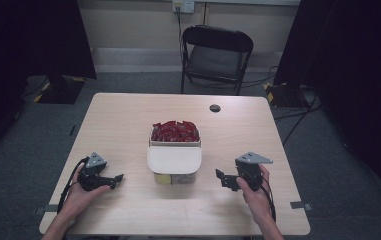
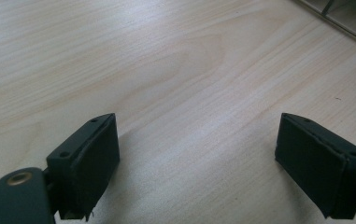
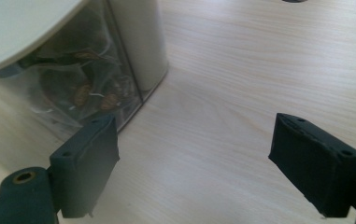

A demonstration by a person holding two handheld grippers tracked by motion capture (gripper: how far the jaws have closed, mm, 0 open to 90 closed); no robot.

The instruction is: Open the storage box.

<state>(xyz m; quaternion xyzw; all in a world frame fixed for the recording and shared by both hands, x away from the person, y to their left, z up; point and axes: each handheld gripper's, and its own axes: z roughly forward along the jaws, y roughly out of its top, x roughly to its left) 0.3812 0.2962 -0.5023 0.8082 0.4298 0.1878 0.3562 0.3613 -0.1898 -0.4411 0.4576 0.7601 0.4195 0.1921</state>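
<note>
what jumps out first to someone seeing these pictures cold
The heap of red packets stands out, filling the far half of a clear container in the middle of the light wooden table; a white lid covers the near half. Either side of it, the left hand-held gripper and right hand-held gripper point inward with jaws open and nothing between them. A black folding chair stands beyond the table.

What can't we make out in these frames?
- Contents under the white lid: covered in the high view; in the right gripper view, blurred behind the clear container wall.
- What the red packets are: too small in the high view.
- Dark round spot on the table: too small; cut off by the right gripper view's top edge.
</note>
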